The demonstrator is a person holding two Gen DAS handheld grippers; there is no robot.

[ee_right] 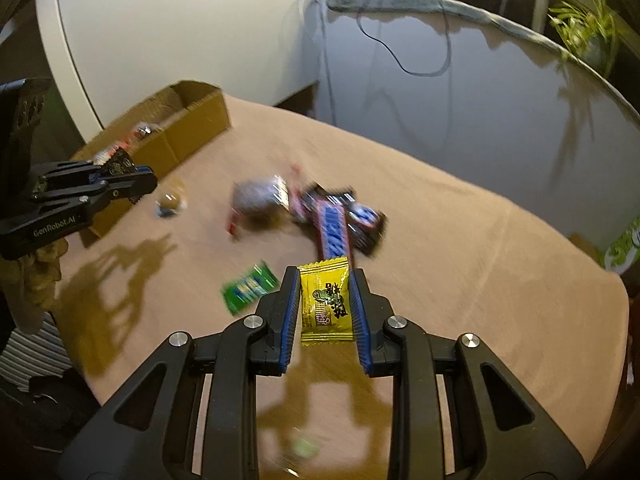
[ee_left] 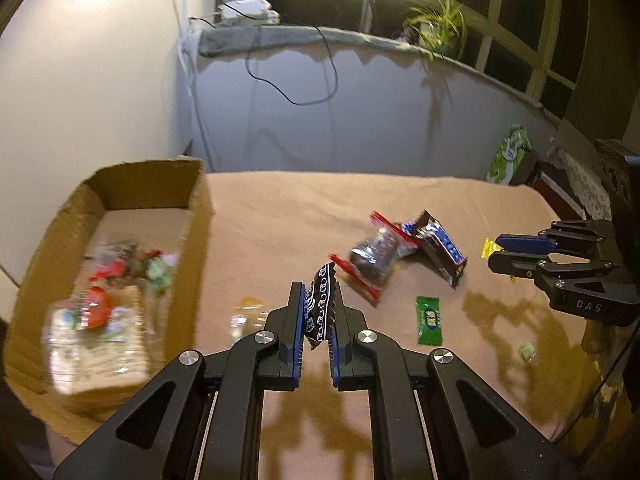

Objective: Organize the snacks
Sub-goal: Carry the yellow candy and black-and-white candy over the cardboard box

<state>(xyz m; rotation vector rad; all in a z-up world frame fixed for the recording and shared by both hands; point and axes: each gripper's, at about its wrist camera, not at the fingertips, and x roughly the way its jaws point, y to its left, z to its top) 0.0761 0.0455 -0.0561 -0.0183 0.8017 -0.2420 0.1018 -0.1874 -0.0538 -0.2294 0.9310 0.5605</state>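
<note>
My left gripper (ee_left: pixel 318 286) is shut on a black snack packet with white print (ee_left: pixel 320 308), held above the tan tablecloth (ee_left: pixel 280 216); from the right wrist view it appears as the left gripper (ee_right: pixel 140 178) near the box. My right gripper (ee_right: pixel 325 274) is shut on a yellow candy packet (ee_right: pixel 326 300), also lifted off the cloth; the left wrist view shows the right gripper (ee_left: pixel 494 250) at the right with a yellow corner sticking out. An open cardboard box (ee_left: pixel 200 216) at the left holds several wrapped snacks.
On the cloth lie a red-edged clear packet (ee_left: pixel 374 256), dark bars with blue lettering (ee_left: pixel 440 248), a green candy (ee_left: pixel 428 320), a small clear-wrapped sweet (ee_left: pixel 246 314) beside the box and a tiny pale green piece (ee_left: pixel 528 350). A green bag (ee_left: pixel 510 154) stands at the far right edge.
</note>
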